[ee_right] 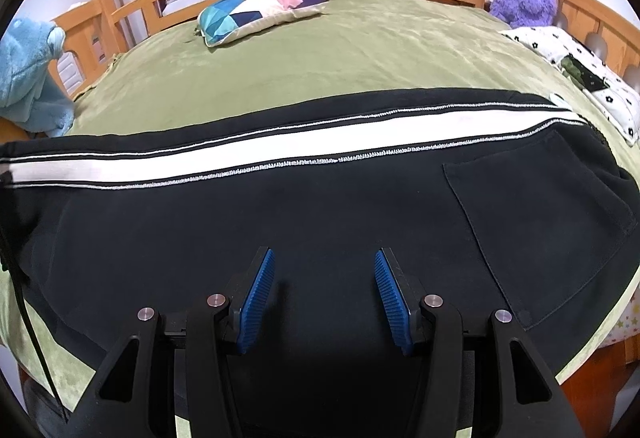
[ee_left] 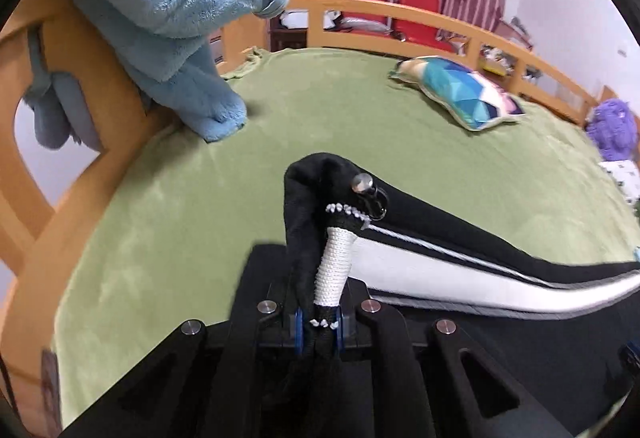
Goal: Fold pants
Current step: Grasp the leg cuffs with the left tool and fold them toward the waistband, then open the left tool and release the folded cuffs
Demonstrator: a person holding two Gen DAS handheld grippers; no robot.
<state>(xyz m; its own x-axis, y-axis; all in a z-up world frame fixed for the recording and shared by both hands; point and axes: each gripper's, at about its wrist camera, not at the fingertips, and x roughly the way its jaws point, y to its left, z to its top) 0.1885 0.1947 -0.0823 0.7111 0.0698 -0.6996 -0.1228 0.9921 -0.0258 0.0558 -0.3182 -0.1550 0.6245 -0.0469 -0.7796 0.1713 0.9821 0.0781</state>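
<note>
Pants (ee_right: pixel 304 222), black with a white side stripe (ee_right: pixel 240 154), lie flat on the green bedspread (ee_right: pixel 320 58), long axis running left to right across the right wrist view; patch pocket (ee_right: pixel 540 238) toward the right end, so I read that end as the waist and the left end as the cuff. Left gripper (ee_left: pixel 319 330): jaws pressed together on the bunched fabric at the left end of the pants, black cloth and the stripe standing up from the pads in a peak, with a metal snap or eyelet (ee_left: pixel 366 184) just above the pinch. From that pinch the leg runs away to the right and lies down onto the bedspread. Right gripper (ee_right: pixel 324 298): pads spread apart, nothing between them, hovering over the plain black cloth mid-length, near the edge of the pants closest to the camera; contact with the cloth cannot be told. Judgement: a lengthwise fold turns on this axis. The left hand holds one end, and the free end lies to its right, past the right gripper. Blue plush (ee_left: pixel 172 18) and patterned pillow (ee_right: pixel 256 14) sit well apart from the pants.
</note>
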